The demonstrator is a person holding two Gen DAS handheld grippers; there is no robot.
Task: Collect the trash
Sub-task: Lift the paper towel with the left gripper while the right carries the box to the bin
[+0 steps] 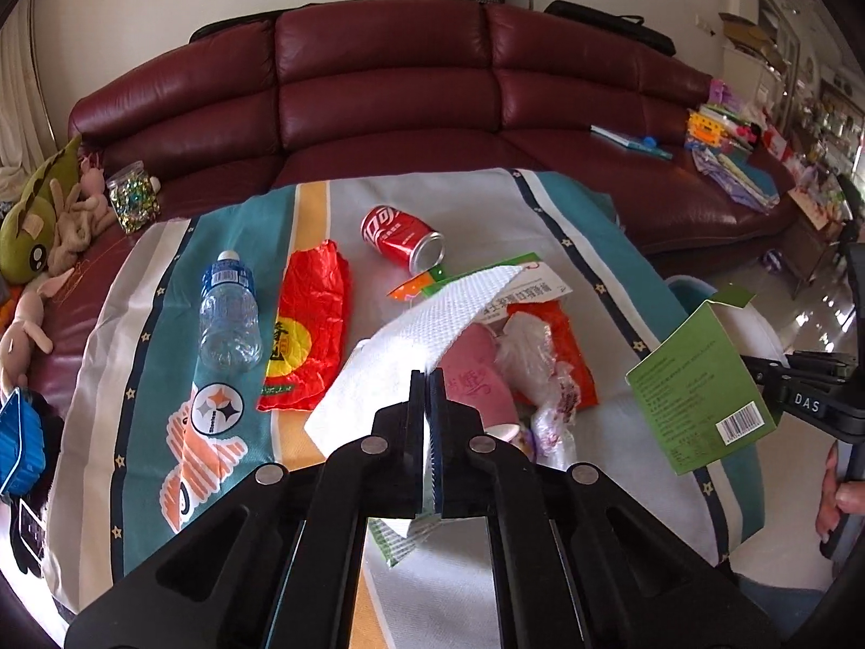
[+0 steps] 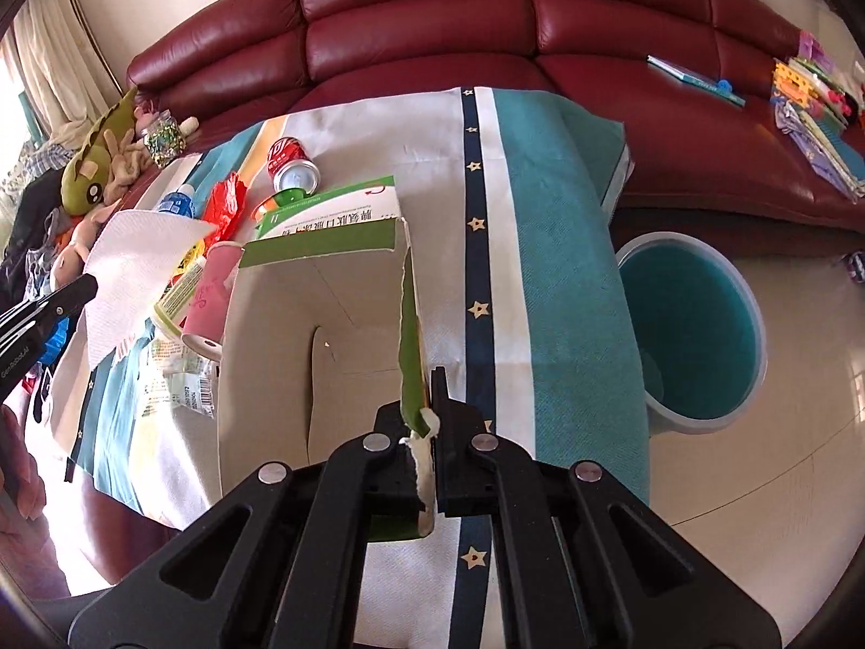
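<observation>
Right now two pieces of trash are off the cloth. The white paper towel (image 1: 432,319) is clamped between the closed left tongs (image 1: 427,384), its sheet hanging out over the pile in the middle of the striped cloth (image 1: 465,205); from the right wrist view the same towel (image 2: 140,259) shows at the left, held up by the left tongs (image 2: 81,286). The torn green carton (image 2: 319,346) is pinched by its ripped edge in the right tongs (image 2: 430,405), which are shut on it, with the plain brown inside facing the camera. In the left wrist view that carton (image 1: 703,378) hangs at the right, above the cloth's edge, in the right tongs (image 1: 762,373).

Under and beside the towel lie a pink paper cup (image 1: 476,384), a crumpled clear plastic bag (image 1: 535,362) over an orange wrapper (image 1: 567,346), and a printed green-and-white box (image 1: 524,276). Just beyond them a red cola can (image 1: 400,238) lies on its side, opening toward the camera. Left of the pile are a red and yellow plastic bag (image 1: 308,324) and, beside it, a clear water bottle (image 1: 227,313) lying flat with a white cap.

On the floor to the right of the cloth stands a round teal bin (image 2: 697,324), open at the top. Behind everything runs a dark red leather sofa (image 1: 389,81), with plush toys (image 1: 43,227) at its left end.
</observation>
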